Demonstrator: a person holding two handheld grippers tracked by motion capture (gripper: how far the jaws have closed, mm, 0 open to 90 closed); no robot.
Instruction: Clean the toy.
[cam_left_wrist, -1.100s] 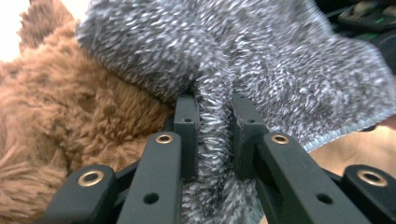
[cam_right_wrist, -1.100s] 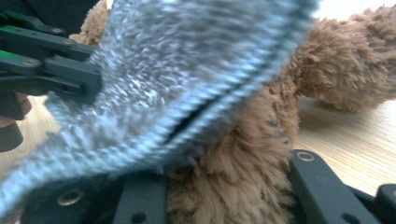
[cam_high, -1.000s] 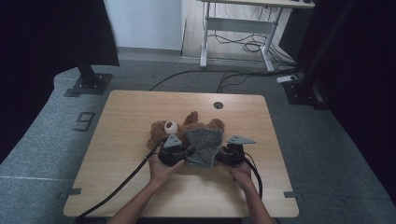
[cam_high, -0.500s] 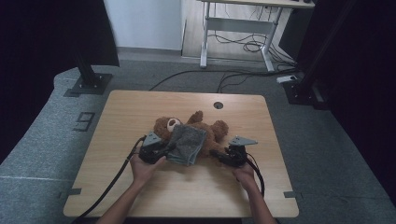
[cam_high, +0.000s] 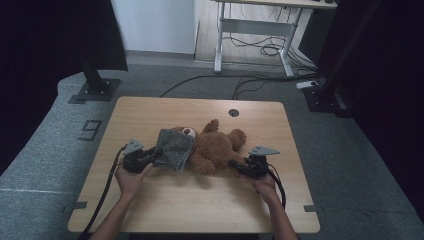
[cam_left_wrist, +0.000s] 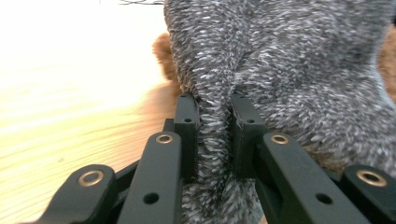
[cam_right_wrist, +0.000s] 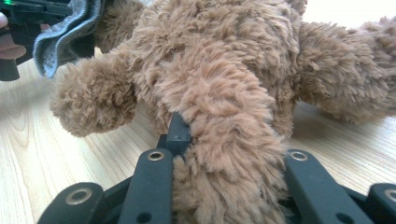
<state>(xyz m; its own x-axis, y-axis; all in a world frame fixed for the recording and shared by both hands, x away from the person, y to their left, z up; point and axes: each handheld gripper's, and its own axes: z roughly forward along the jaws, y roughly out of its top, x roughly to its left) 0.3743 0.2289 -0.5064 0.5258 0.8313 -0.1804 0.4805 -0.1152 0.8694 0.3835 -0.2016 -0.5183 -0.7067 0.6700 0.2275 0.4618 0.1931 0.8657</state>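
On the wooden table (cam_high: 150, 210), in the high view, a brown teddy bear (cam_high: 217, 150) lies near the middle, and a grey cloth (cam_high: 174, 149) covers its head end. The left gripper (cam_high: 150, 159) holds the cloth's edge; the right gripper (cam_high: 239, 167) is at the bear's near limb. In the left gripper view, the jaws are clenched on a fold of the grey cloth (cam_left_wrist: 289, 70). In the right gripper view, the jaws grasp a furry limb of the teddy bear (cam_right_wrist: 219, 93), which rests on the table.
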